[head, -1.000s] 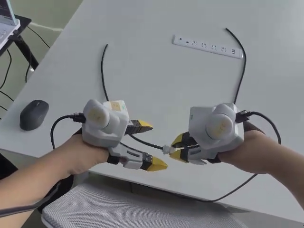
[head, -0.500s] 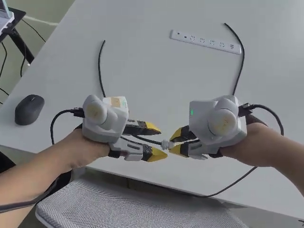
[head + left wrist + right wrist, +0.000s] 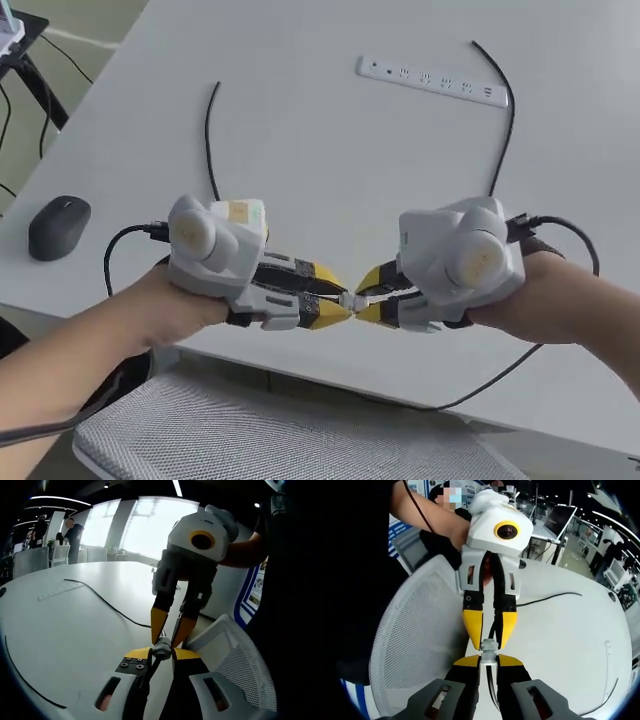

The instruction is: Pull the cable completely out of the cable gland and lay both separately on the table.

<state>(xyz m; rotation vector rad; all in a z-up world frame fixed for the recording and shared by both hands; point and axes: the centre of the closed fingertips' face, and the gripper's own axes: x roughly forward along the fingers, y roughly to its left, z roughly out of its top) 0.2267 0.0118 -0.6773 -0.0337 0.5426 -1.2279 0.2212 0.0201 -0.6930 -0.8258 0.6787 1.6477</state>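
Pinching the cable gland at lower centre, our right gripper meets the left gripper tip to tip. The left gripper view has the black cable clamped in its own nearly closed jaws beside the gland. The head view adds the cable's slack on the table, upper left.

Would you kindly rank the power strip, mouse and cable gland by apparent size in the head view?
Largest: power strip, longest.
Next: mouse, shorter but broader, nearly alike in area.
Smallest: cable gland.
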